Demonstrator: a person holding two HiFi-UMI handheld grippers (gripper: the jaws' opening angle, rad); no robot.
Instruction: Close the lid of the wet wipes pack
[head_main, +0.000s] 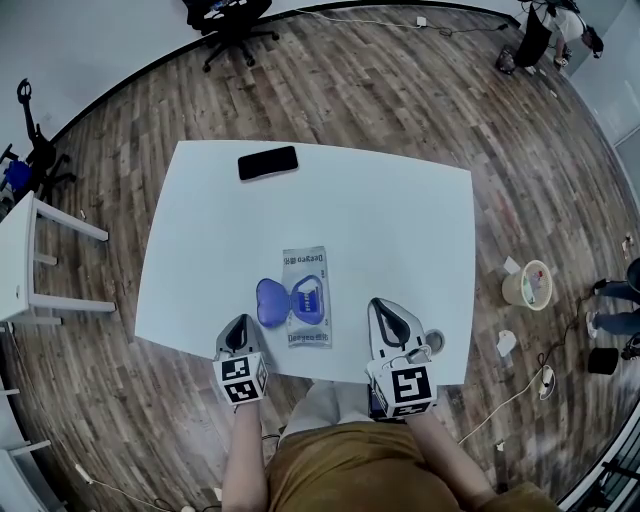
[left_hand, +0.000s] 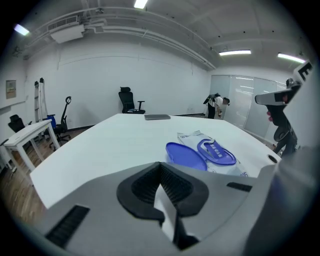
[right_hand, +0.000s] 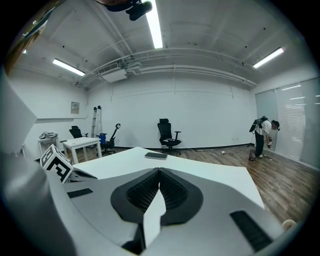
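The wet wipes pack (head_main: 306, 298) lies flat near the table's front edge, between the two grippers. Its blue lid (head_main: 270, 303) is flipped open to the left, beside the blue opening ring (head_main: 309, 298). In the left gripper view the pack (left_hand: 210, 150) and the open lid (left_hand: 185, 155) sit just ahead and to the right. My left gripper (head_main: 239, 330) rests at the front edge, left of the lid, jaws shut and empty. My right gripper (head_main: 391, 318) sits right of the pack, also shut with nothing held.
A black phone (head_main: 268, 162) lies at the table's far left. A white side table (head_main: 30, 260) stands to the left, an office chair (head_main: 232, 22) beyond the table. A small bin (head_main: 527, 284) and cables lie on the floor at right. A person (right_hand: 261, 135) stands far off.
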